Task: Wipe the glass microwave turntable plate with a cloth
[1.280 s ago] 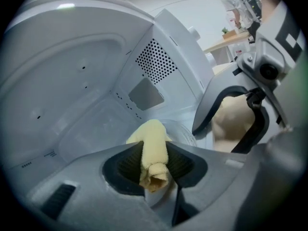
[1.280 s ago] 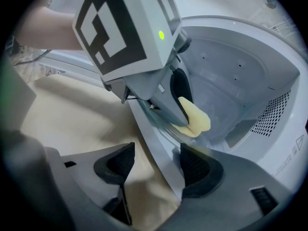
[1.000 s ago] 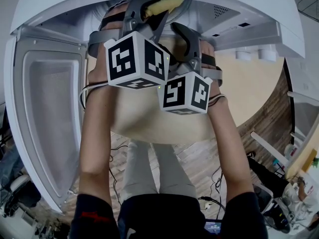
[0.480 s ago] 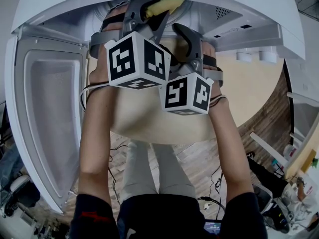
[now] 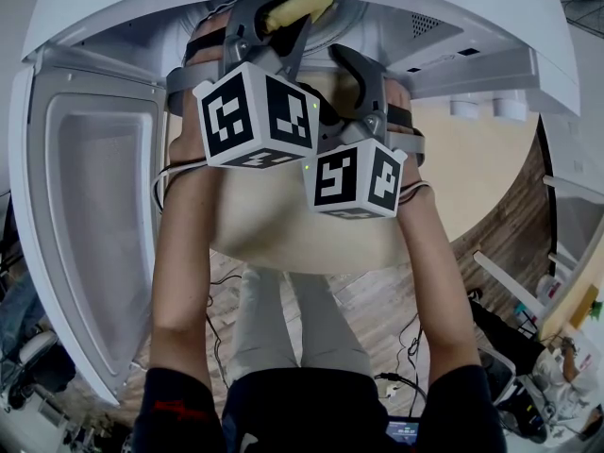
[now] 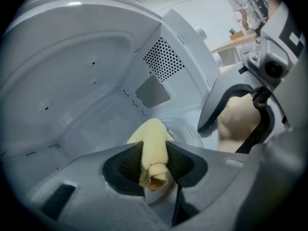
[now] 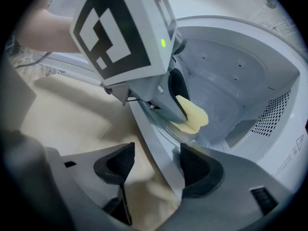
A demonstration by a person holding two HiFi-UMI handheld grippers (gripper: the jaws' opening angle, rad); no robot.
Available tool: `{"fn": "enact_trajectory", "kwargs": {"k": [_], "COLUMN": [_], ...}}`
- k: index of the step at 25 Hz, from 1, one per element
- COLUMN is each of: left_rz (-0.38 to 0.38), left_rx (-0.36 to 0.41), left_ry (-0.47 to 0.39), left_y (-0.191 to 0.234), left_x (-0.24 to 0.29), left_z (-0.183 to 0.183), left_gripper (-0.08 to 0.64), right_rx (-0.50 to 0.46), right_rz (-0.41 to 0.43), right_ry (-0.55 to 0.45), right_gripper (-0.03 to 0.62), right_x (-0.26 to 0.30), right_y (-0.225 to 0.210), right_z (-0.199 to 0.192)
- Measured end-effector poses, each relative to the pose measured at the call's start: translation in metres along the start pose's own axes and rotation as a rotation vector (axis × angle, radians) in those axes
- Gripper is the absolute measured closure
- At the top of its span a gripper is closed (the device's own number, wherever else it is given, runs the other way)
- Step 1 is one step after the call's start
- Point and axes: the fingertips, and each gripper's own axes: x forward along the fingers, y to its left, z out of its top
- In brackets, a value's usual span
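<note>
The yellow cloth point(image 6: 154, 150) is rolled up and pinched in my left gripper point(image 6: 155, 161), which is shut on it. That gripper reaches into the open white microwave point(image 6: 86, 66). The cloth's far end rests on the glass turntable plate point(image 6: 190, 131) on the cavity floor. In the right gripper view the cloth point(image 7: 195, 115) presses on the plate's point(image 7: 188, 133) near rim. My right gripper point(image 7: 156, 160) is open, and its jaws straddle the microwave's front sill point(image 7: 154, 143) without gripping it. In the head view both marker cubes hide most of the plate, and only the cloth point(image 5: 297, 9) shows above them.
The microwave door point(image 5: 85, 225) hangs open at the left. The microwave stands on a beige tabletop point(image 5: 462, 159). A perforated vent point(image 6: 163, 59) and a grey cover panel point(image 6: 153, 91) sit on the cavity's right wall. The person's legs and wooden floor point(image 5: 377, 300) lie below.
My left gripper has shifted slightly to the left with the cloth over the plate. The right gripper has barely moved.
</note>
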Motion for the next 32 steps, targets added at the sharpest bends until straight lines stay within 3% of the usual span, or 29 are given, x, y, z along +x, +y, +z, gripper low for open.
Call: {"fn": "enact_trajectory", "kwargs": {"k": [24,29,32], "left_rz": [0.138,0.136,0.120], "left_rx": [-0.017,-0.052,-0.074], "left_ry": [0.145,0.185,0.198], "left_y": [0.025,0.021,0.018], "left_x": [-0.028,-0.035,-0.039], "left_z": [-0.041,-0.046,-0.047], "left_gripper": [0.430,0.430,0.430], "right_rx": [-0.002,0.001,0.049], "right_rz": [-0.003,-0.002,0.009], "right_ry": [-0.002,0.000,-0.016], "right_gripper": [0.322,0.322,0.322], "right_x": [0.001,0.000,-0.001], "right_y": [-0.001,0.000,-0.002], "right_z": [0.000,-0.001,0.001]}}
